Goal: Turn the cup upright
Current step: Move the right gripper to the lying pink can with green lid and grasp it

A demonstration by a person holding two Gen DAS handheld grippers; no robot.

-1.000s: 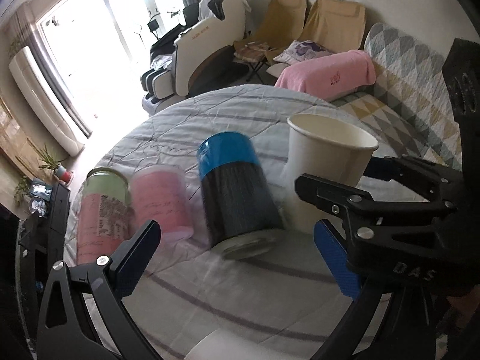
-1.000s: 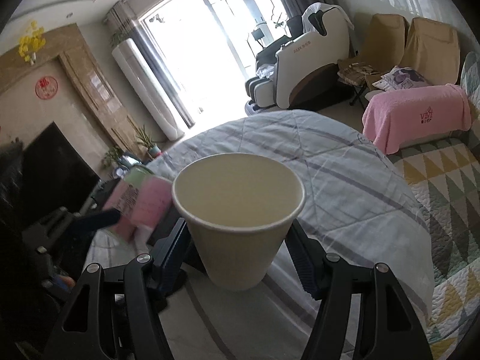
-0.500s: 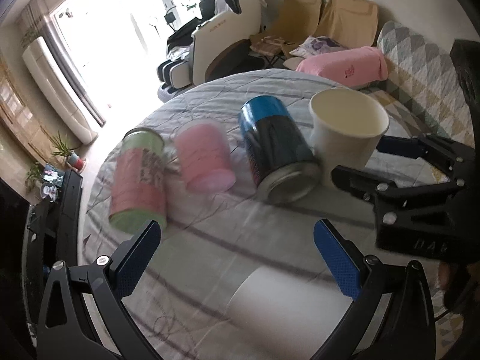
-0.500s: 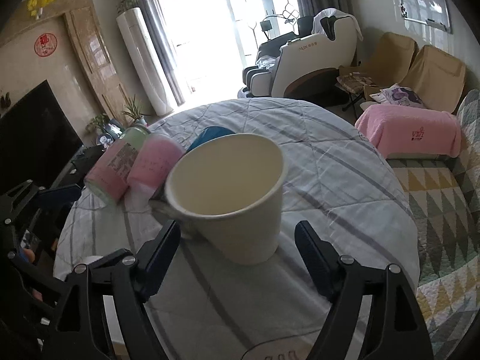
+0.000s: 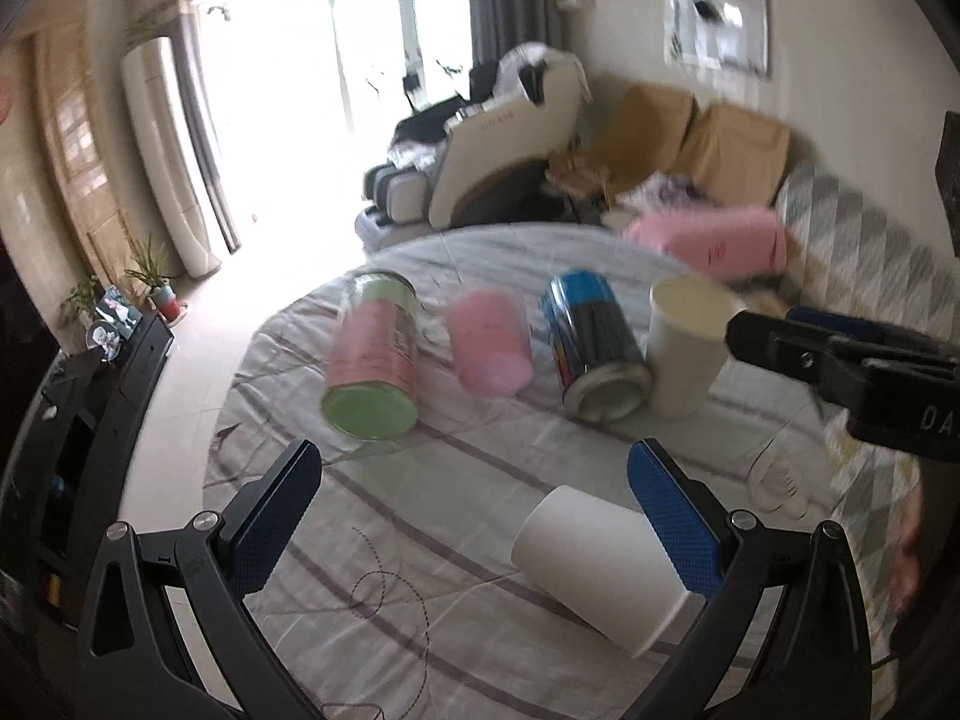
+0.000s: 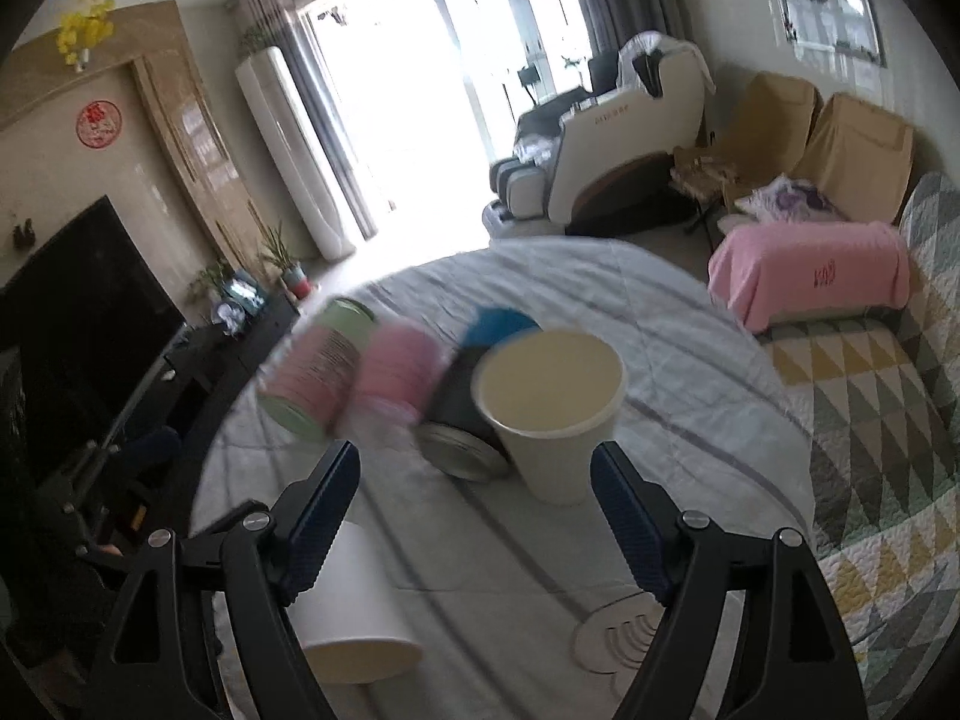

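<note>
1. The left gripper (image 5: 474,498) and right gripper (image 6: 474,516) both gape wide, holding nothing.
2. On the round table (image 5: 420,540) with its striped grey cloth, a white cup (image 5: 594,558) lies on its side.
3. Farther off, the cream cup (image 6: 549,408) stands upright beside toppled, motion-blurred cans (image 5: 372,360).
4. Beyond: a sofa (image 6: 840,144) and a window glared white.

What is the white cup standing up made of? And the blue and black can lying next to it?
The standing cup looks like paper: matte cream walls with a thin rolled rim. The blue and black can seems to be metal, since its round end shines silvery, though blur leaves that uncertain.
</note>
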